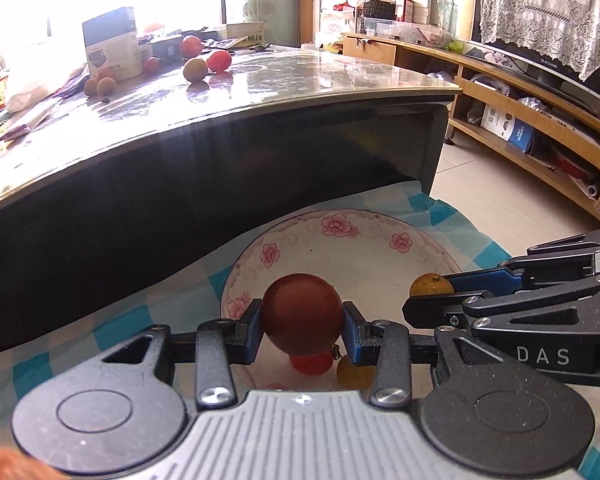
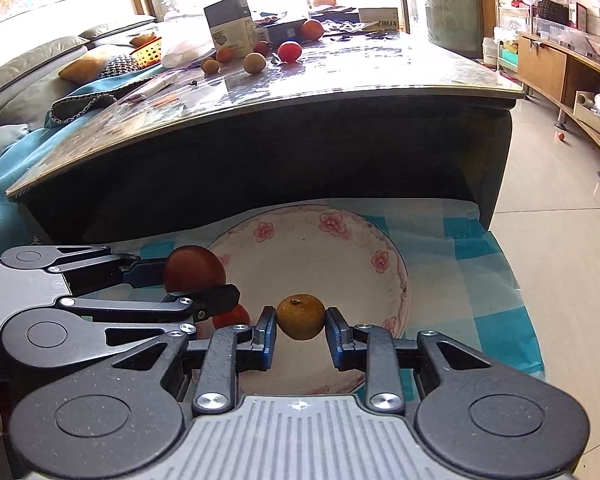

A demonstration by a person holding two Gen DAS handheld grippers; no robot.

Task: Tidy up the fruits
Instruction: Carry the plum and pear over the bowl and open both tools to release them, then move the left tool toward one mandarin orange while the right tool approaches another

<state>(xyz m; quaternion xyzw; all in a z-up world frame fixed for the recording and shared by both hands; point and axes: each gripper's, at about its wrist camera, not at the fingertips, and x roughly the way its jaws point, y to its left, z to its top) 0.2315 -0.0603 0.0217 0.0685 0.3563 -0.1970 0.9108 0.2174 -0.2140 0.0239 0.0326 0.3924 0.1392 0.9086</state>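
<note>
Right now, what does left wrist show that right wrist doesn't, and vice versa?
Left wrist only: a small yellow fruit in the plate under the left claw, and a lace-draped TV.
Right wrist only: a sofa and a small orange ball on the floor.
Both: the floral plate, the dark red fruit in the left claw, the yellow fruit in the right claw, and a red fruit in the plate.

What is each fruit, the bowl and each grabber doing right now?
Left hand-held gripper: shut on the dark red fruit.
Dark red fruit: held above the bowl.
Right hand-held gripper: shut on the small yellow fruit.
Small yellow fruit: held above the bowl.
Flowered bowl: upright on the checked cloth.
Small red fruit: lying in the bowl.
Loose fruits: sitting on the table.
</note>
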